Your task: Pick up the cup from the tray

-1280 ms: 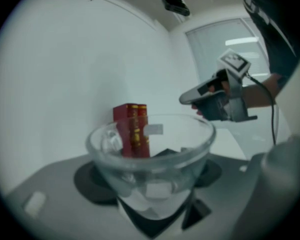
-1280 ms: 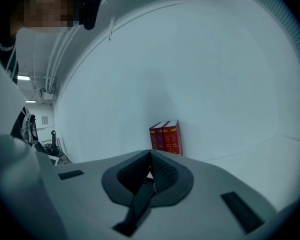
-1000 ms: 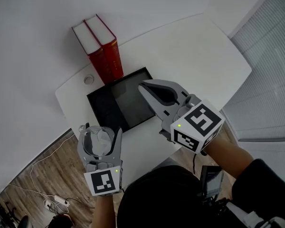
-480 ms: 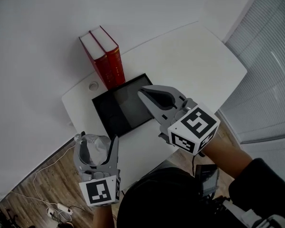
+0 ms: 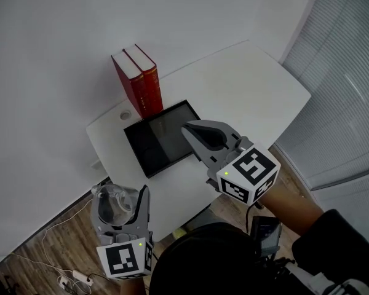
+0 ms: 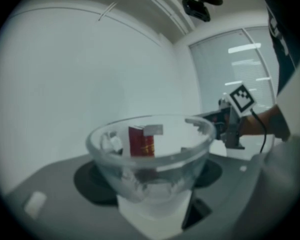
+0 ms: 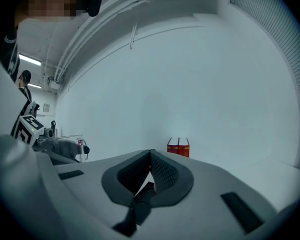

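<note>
Since the earlier frames, the left gripper (image 5: 120, 196) has drawn back from the near edge of the desk (image 5: 246, 85) toward the person, and it carries the cup (image 5: 112, 203) with it. The cup sat just beside the near corner of the tray (image 5: 149, 149); it is now well apart from the tray, clear of the desk and above the wooden floor (image 5: 43, 251). The right gripper (image 5: 194, 133) has also drawn back, and its tip now lies over the tray's right edge instead of over the tray's inner area. The left fingers (image 5: 142, 196) are spread to the width of the cup and pinch its clear wall from both sides. The cup is upright with its mouth up, and the left gripper view shows it filling the gap between the fingers. The right fingers (image 7: 165, 176) are pressed together at the tip with nothing between them. The tray lies flat on the white desk with no object on it. Two red books (image 5: 139, 82) stand upright just behind the tray's far corner.
</note>
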Available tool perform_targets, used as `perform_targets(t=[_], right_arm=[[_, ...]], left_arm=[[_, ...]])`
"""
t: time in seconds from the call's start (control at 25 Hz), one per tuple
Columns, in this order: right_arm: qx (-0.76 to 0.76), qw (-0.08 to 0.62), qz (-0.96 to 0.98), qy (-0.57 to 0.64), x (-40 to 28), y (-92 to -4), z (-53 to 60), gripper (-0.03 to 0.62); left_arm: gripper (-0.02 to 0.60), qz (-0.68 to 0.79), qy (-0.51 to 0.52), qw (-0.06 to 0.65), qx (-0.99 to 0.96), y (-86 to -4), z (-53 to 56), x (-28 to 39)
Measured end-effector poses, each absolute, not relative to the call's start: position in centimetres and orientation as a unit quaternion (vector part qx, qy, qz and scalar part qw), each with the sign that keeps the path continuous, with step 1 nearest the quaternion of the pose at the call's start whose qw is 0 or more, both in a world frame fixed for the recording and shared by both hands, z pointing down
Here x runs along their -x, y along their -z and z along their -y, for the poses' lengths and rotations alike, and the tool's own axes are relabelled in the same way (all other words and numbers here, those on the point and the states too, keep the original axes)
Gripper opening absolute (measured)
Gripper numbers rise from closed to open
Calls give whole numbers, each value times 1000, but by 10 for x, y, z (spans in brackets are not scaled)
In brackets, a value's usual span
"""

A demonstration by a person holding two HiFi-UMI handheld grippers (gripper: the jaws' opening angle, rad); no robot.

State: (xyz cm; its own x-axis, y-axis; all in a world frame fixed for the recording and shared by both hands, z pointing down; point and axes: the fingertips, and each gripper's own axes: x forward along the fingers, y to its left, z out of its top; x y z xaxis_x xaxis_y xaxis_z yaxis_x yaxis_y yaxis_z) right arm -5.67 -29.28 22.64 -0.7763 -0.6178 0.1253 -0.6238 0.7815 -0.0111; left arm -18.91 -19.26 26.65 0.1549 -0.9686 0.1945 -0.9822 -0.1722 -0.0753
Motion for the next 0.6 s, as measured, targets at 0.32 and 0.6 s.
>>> perform_targets(t=[0.32,0.6], right_arm=[[-350,64,935,-7,52,-227,252,14],[-365,65,929,-16,42,-237,231,14]], left_arm=[[391,635,-91,35,-767,-266,157,189],[393,625,-86,33,-775,-266,142,182]])
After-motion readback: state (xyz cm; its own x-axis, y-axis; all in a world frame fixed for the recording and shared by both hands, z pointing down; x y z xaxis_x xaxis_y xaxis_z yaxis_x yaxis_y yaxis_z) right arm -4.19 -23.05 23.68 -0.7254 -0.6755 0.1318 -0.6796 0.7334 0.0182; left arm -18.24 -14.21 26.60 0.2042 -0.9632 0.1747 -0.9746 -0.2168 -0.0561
